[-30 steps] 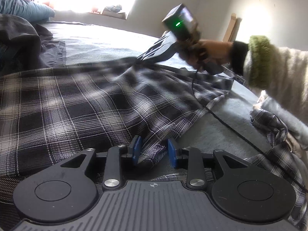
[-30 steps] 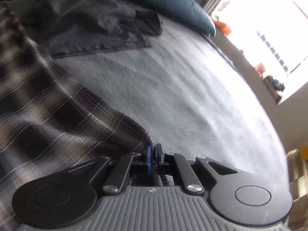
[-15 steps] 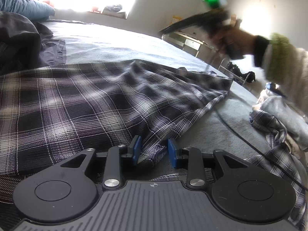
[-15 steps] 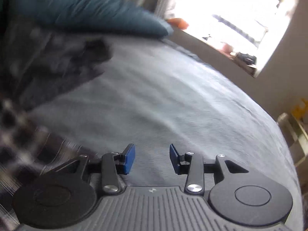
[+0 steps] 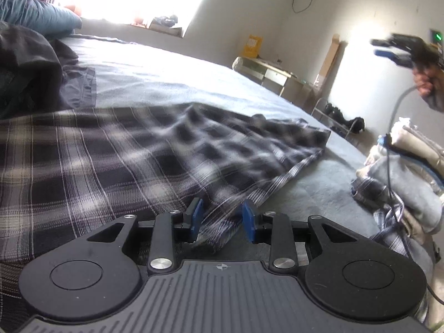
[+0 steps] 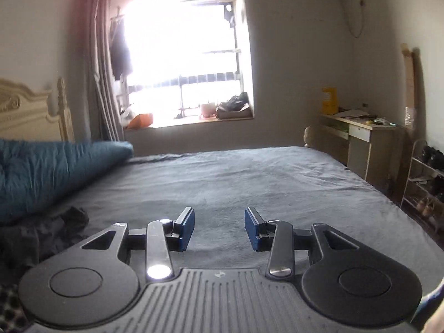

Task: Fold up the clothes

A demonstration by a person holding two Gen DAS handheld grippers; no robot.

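Note:
A black-and-white plaid shirt (image 5: 111, 161) lies spread over the grey bed (image 5: 172, 83). My left gripper (image 5: 220, 213) sits low at the shirt's near hem, and its blue pads are shut on a bunched fold of the plaid cloth. The far part of the shirt is blurred. My right gripper (image 6: 219, 216) is open and empty, held level high above the bed (image 6: 249, 180) and facing the window. The left wrist view shows the right gripper (image 5: 388, 50) up at the far right in a person's hand (image 5: 427, 83), well clear of the shirt.
A pile of other clothes (image 5: 410, 183) sits at the bed's right edge, with a cable hanging over it. A dark garment (image 6: 41, 230) and a blue duvet (image 6: 55, 172) lie at the left. A desk (image 6: 360, 136) and shoe rack (image 6: 427, 183) stand beyond the right side.
My right gripper let go of the shirt's far edge, opened, and rose up and away to the right. The shirt's far side dropped onto the bed. My left gripper kept its hold.

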